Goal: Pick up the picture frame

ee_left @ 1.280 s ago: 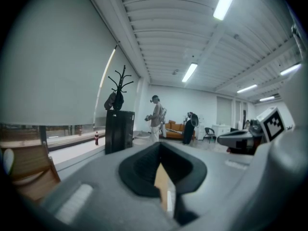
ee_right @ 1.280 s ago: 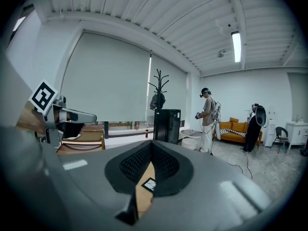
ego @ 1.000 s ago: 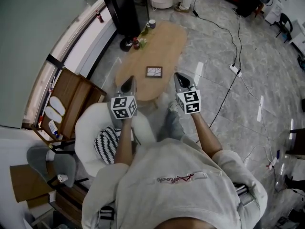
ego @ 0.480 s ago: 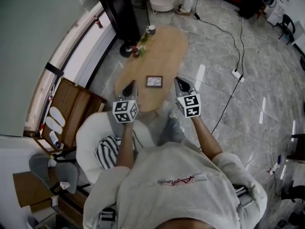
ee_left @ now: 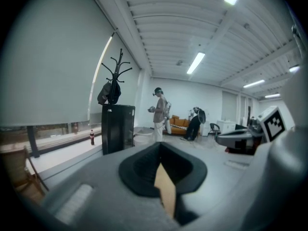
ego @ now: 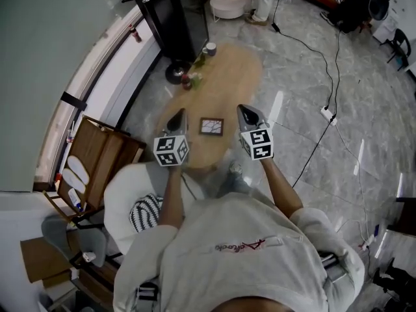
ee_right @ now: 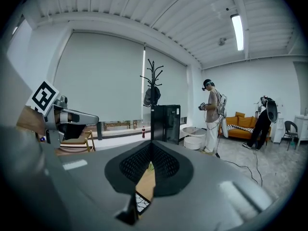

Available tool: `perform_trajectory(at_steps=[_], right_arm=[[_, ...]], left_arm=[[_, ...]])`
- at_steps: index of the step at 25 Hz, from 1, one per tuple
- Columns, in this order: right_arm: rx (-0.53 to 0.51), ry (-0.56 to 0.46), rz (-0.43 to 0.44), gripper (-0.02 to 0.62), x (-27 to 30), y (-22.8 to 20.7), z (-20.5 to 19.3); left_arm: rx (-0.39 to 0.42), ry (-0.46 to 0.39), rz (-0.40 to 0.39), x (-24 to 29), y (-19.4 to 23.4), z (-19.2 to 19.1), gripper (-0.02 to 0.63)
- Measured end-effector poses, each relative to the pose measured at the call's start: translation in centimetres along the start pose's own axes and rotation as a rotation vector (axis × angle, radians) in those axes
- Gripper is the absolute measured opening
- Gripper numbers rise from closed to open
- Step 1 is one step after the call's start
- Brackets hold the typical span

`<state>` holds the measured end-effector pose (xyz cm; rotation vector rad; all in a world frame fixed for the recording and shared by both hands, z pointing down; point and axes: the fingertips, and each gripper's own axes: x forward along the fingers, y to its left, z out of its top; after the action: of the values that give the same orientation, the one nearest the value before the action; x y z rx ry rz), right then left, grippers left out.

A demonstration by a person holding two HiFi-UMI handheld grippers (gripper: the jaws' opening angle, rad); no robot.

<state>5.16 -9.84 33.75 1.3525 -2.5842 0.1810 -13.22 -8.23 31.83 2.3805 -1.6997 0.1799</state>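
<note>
A small dark picture frame point(ego: 211, 126) with a pale cracked-pattern picture lies flat on the oval wooden table point(ego: 231, 77), near its close end. My left gripper point(ego: 177, 116) hovers just left of the frame and my right gripper point(ego: 247, 113) just right of it, both above the table and both shut with nothing held. In the right gripper view a corner of the frame point(ee_right: 140, 201) shows below the closed jaws. In the left gripper view only a strip of tabletop point(ee_left: 166, 189) shows between the jaws.
Bottles and a cup point(ego: 208, 49) stand at the table's far end beside a black cabinet point(ego: 170, 12). A white armchair with a striped cushion point(ego: 144, 212) sits at my left. A wooden rack point(ego: 97, 155) stands beyond it. A cable point(ego: 318, 129) runs over the floor at the right. Other people point(ee_right: 212, 114) stand far off.
Both grippers have moved forward over the table's near end together. They now flank the picture frame, which earlier lay ahead of them. Both stayed shut.
</note>
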Motion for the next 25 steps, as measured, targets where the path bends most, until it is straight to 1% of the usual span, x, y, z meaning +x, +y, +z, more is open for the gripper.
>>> perform_trajectory(at_steps=[8, 14, 19, 25], right_arm=[[-0.007, -0.002, 0.033, 0.005, 7.7, -6.7, 2.4], [-0.006, 0.006, 0.065, 0.005, 12.6, -10.9, 3.1], [0.01, 0.03, 0.095, 0.005, 15.2, -12.6, 2.4], [0.037, 0.054, 0.131, 0.005, 16.7, -13.2, 1.3]], left_arm=[[-0.009, -0.005, 0.03, 9.4, 2.0, 2.5, 0.002], [-0.009, 0.0, 0.067, 15.1, 3.6, 3.8, 0.002], [-0.009, 0.011, 0.101, 17.5, 4.7, 4.1, 0.002], [-0.003, 0.044, 0.127, 18.6, 5.2, 3.9, 0.002]])
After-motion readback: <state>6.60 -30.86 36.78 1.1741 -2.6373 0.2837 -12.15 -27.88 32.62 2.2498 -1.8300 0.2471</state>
